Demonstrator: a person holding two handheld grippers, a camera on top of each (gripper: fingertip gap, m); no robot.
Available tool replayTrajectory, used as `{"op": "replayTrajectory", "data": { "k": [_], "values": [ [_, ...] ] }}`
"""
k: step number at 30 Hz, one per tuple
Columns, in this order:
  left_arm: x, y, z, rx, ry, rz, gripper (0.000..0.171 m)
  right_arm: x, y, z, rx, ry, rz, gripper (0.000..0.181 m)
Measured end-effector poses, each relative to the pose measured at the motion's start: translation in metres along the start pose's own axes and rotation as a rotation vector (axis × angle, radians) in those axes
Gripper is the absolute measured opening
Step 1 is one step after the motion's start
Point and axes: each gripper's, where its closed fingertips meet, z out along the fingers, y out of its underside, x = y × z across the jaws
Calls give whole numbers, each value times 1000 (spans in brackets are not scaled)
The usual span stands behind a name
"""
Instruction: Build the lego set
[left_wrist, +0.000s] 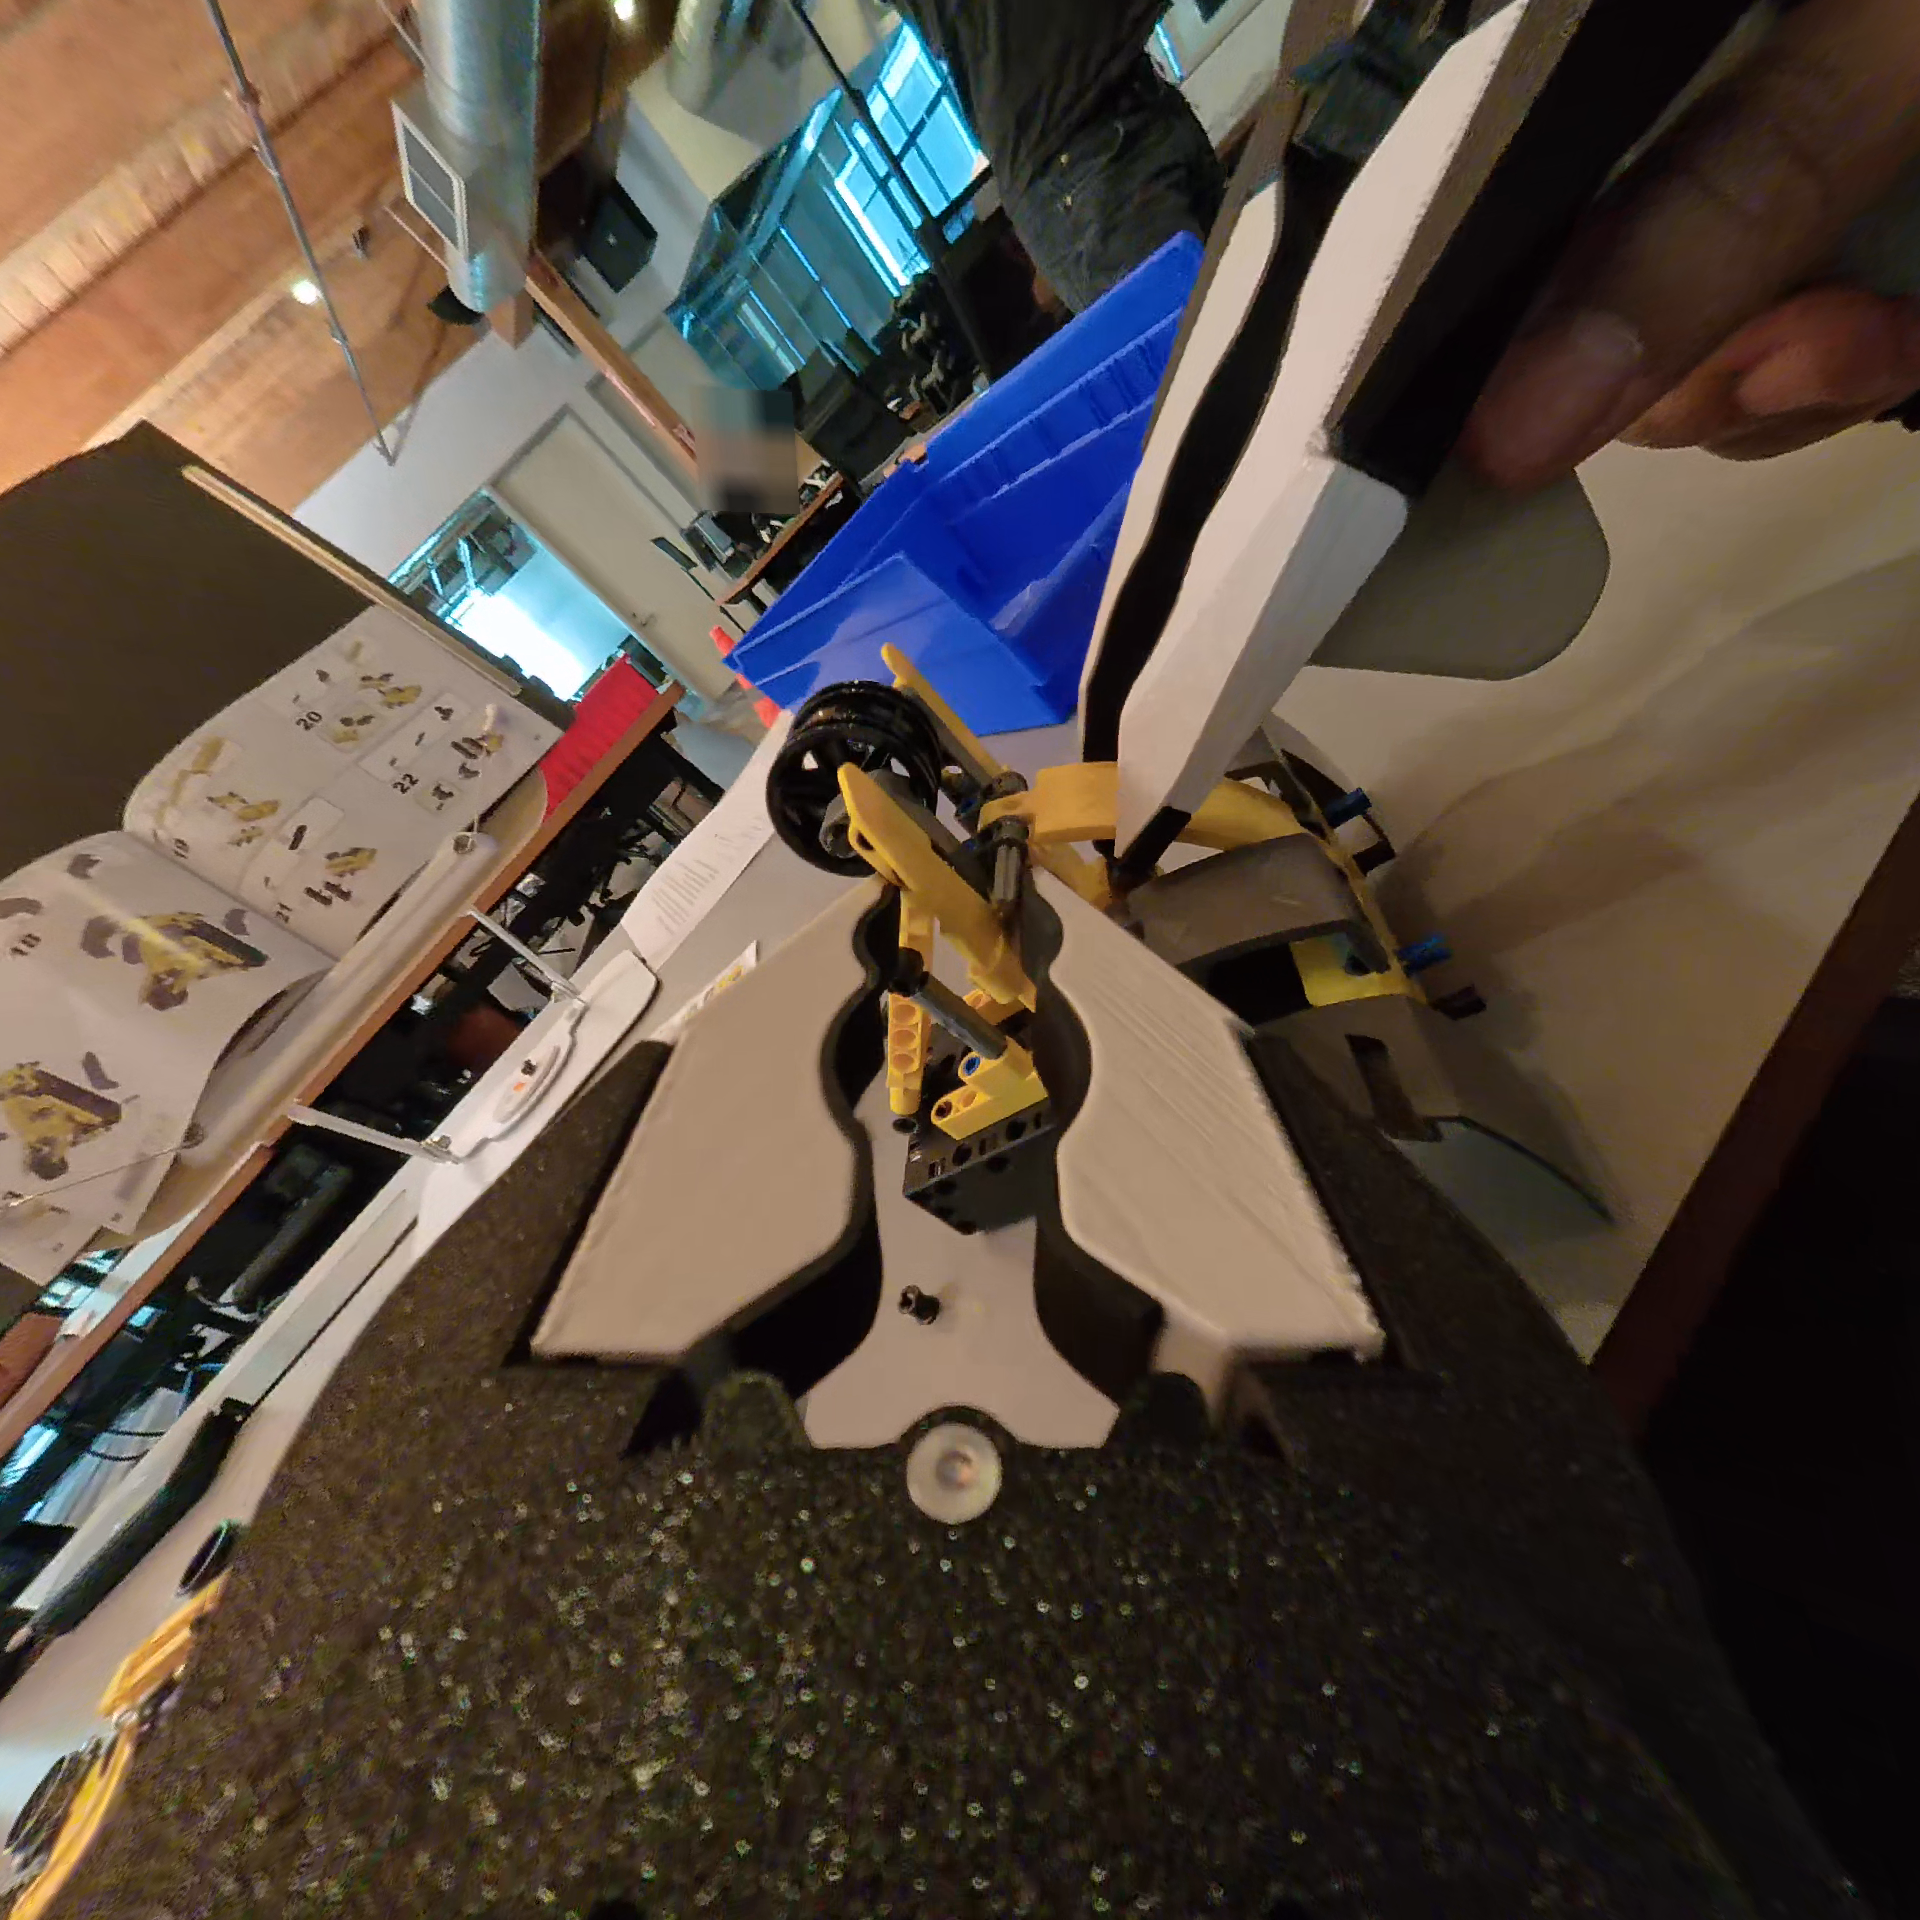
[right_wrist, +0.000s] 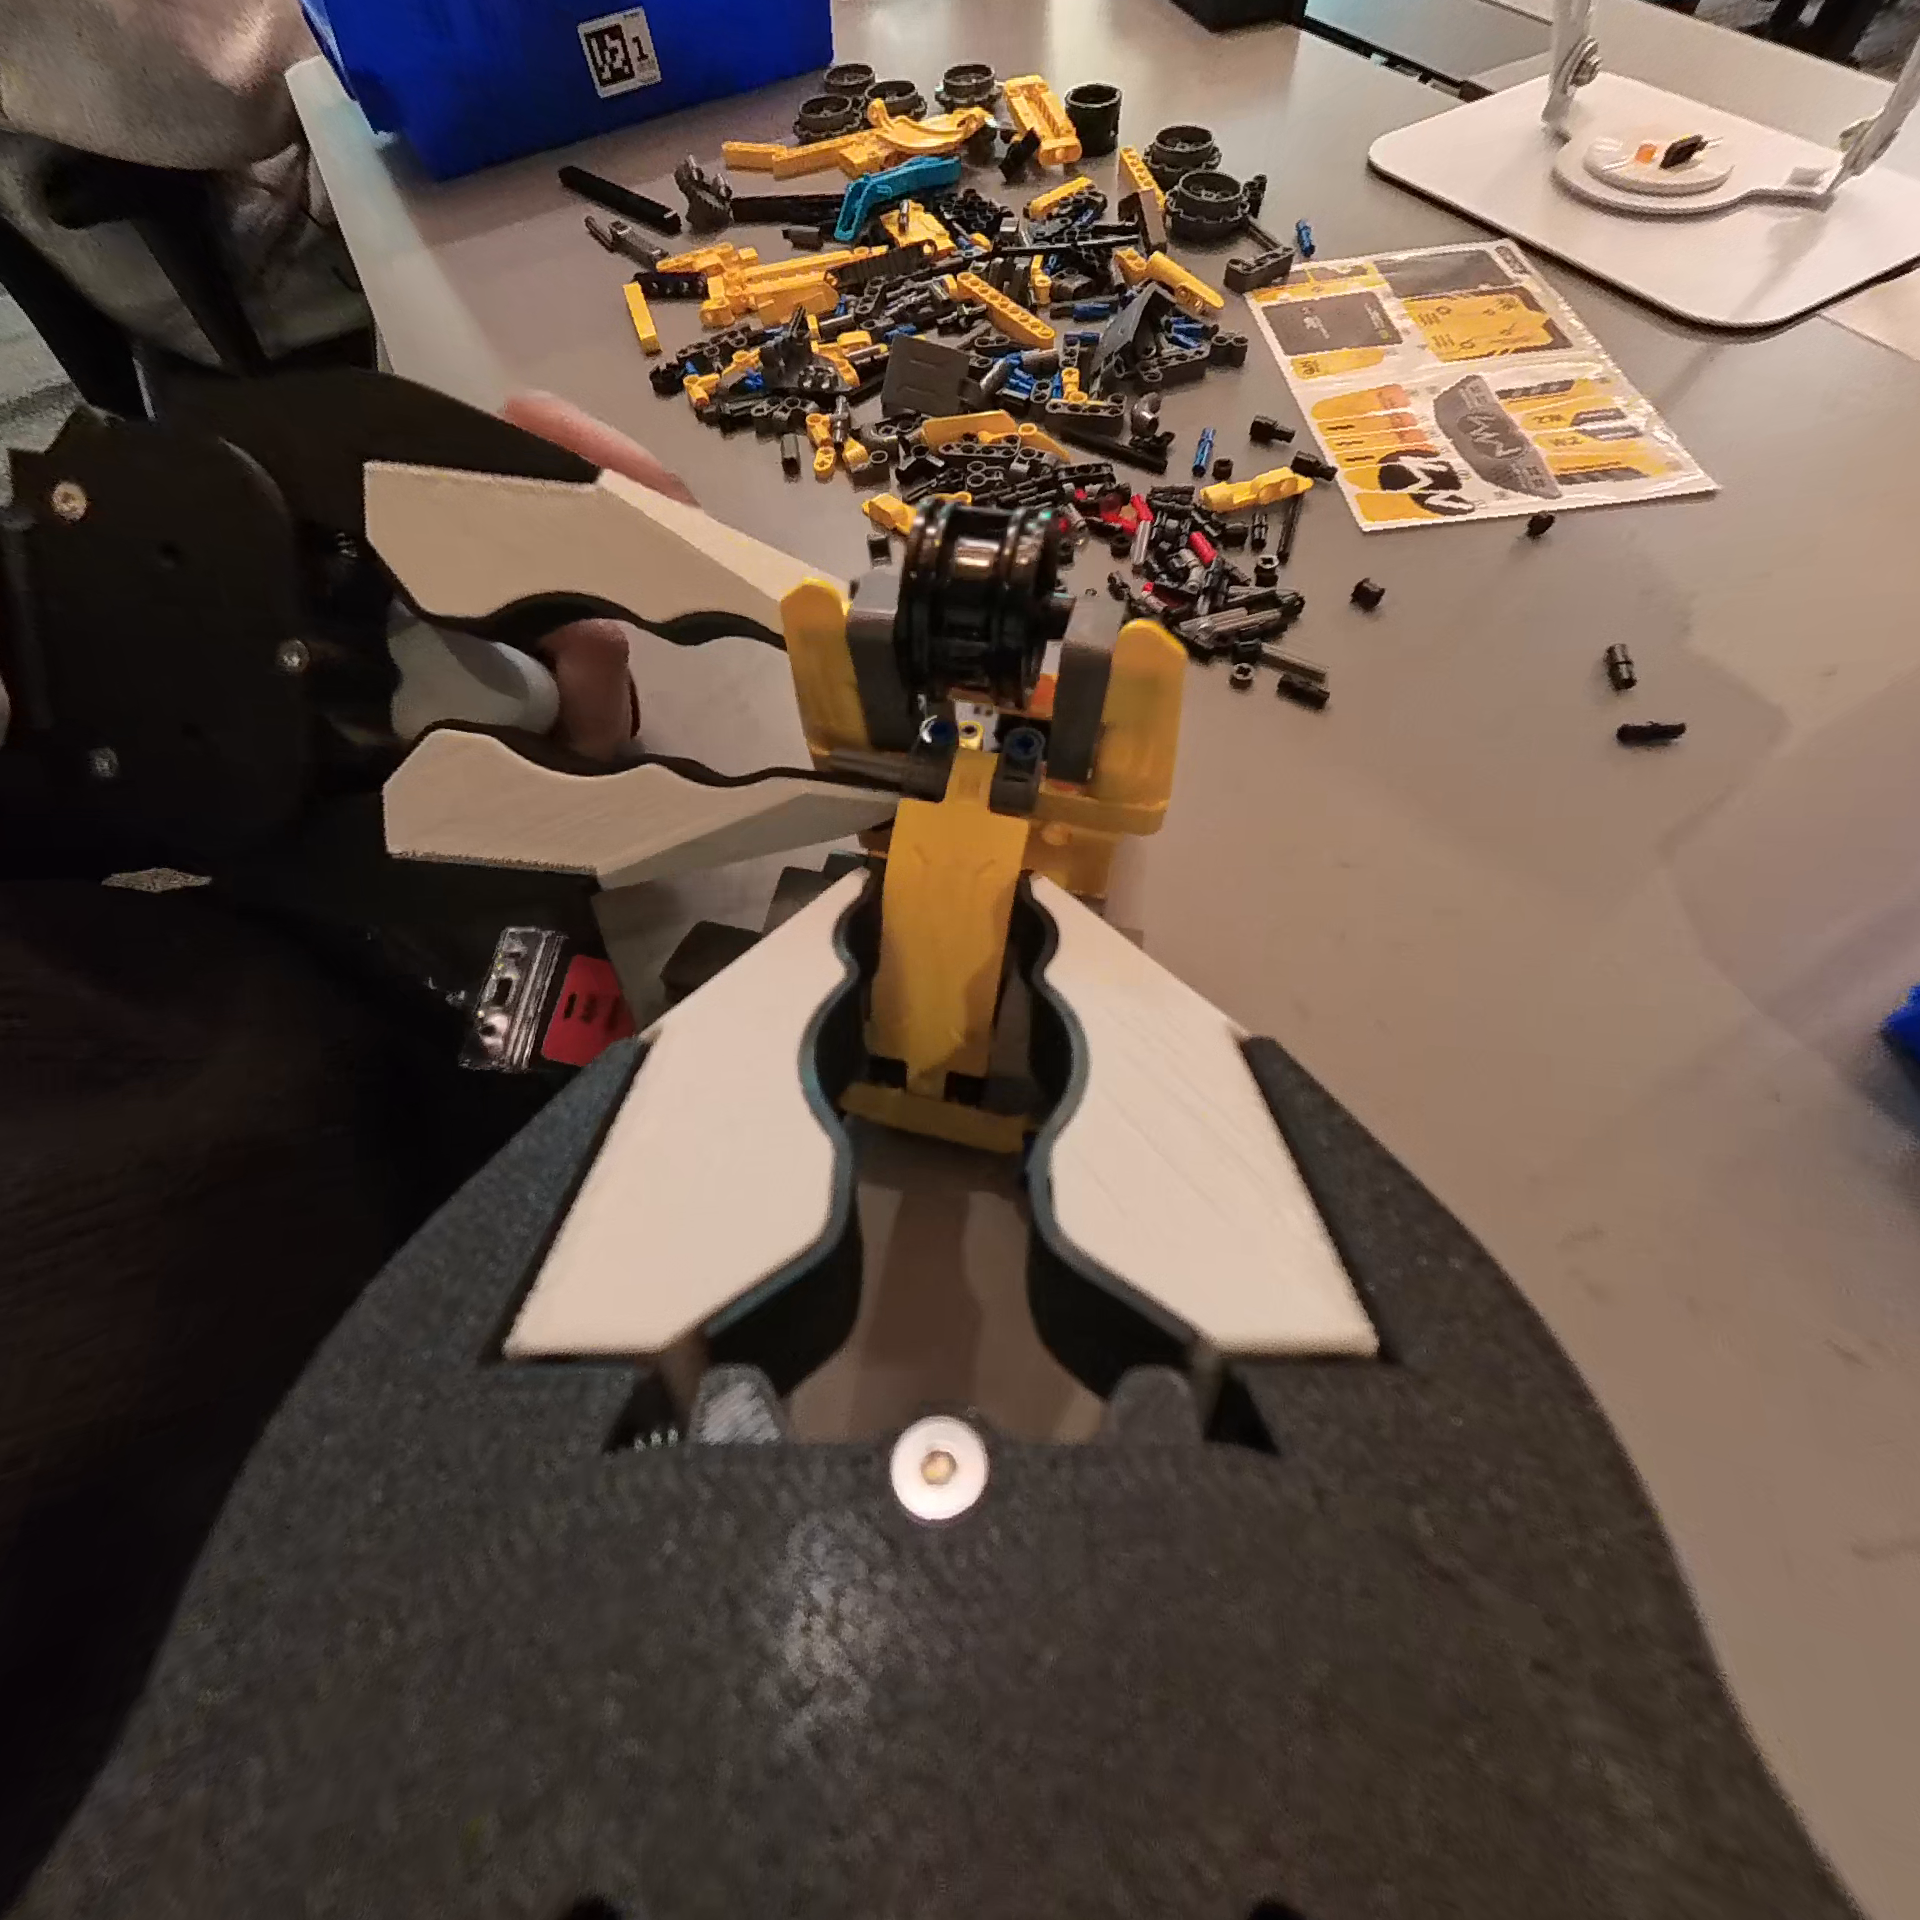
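A yellow and black brick model (right_wrist: 951, 935) with a black wheel (right_wrist: 977, 603) on top is held over the grey table (right_wrist: 1455, 935). My right gripper (right_wrist: 948, 894) is shut on the model's yellow body. My left gripper (right_wrist: 842, 707) comes in from the left, its tips against the model's yellow side panel and a grey axle. In the left wrist view my left gripper (left_wrist: 966, 914) is closed around the model's (left_wrist: 914, 831) yellow beams just below the wheel (left_wrist: 847, 769). The right gripper (left_wrist: 1138, 831) reaches down from the upper right onto a yellow piece.
A pile of loose yellow, black and blue parts (right_wrist: 966, 312) lies beyond the model, with a sticker sheet (right_wrist: 1475, 384) to its right. A blue bin (right_wrist: 540, 62) stands at the back left. A white stand base (right_wrist: 1662, 187) is back right; an open instruction booklet (left_wrist: 208, 883) sits on it. Only a small space, under 4 cm, lies between the two pairs of fingers.
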Motion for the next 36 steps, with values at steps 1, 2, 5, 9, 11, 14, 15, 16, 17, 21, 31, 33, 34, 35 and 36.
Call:
{"op": "replayTrajectory", "data": {
  "k": [1, 2, 5, 9, 11, 14, 15, 16, 17, 21, 31, 33, 34, 35, 36],
  "values": [
    [0, 0, 1, -1, 2, 2, 21, 0, 0, 1, 1, 2, 1, 25],
    [0, 1, 1, 1, 3, 12, 21, 1, 0, 1, 2, 4, 0, 25],
    [0, 0, 2, 16, -8, 31, 21, 2, 0, 1, 4, 10, -1, 25],
    [-2, 1, 4, 20, -23, 53, 21, 4, -1, 2, 12, 24, -4, 25],
    [-2, 2, 4, 18, -7, 27, 20, 4, -2, 1, 17, 23, 0, 25],
    [-5, 5, 4, 6, 3, -8, 19, 3, -4, -2, 38, 4, 8, 24],
    [-7, 6, 4, 3, -1, -9, 19, 4, -5, -3, 43, 8, 11, 24],
    [-9, 7, 4, -1, -7, -6, 19, 5, -6, -3, 46, 16, 11, 24],
    [-11, 9, 5, -6, -11, -3, 19, 6, -7, -1, 50, 26, 8, 24],
    [-17, 16, 3, -15, 13, -30, 21, 3, -12, 10, 69, 60, 0, 24],
    [-31, -6, -24, 57, 73, -52, 43, 1, -15, 25, 100, 68, 59, 24],
    [-27, 8, -12, -90, 132, -42, 44, 1, -15, 25, 119, 43, 81, 24],
    [-29, 13, -7, -134, 141, -39, 44, 1, -16, 25, 129, 32, 93, 24],
    [-32, 14, -4, -152, 150, -33, 45, 1, -16, 25, 141, 27, 106, 24],
    [-35, 13, -2, -151, 158, -27, 47, 2, -16, 25, 155, 24, 117, 24]
  ]
}}
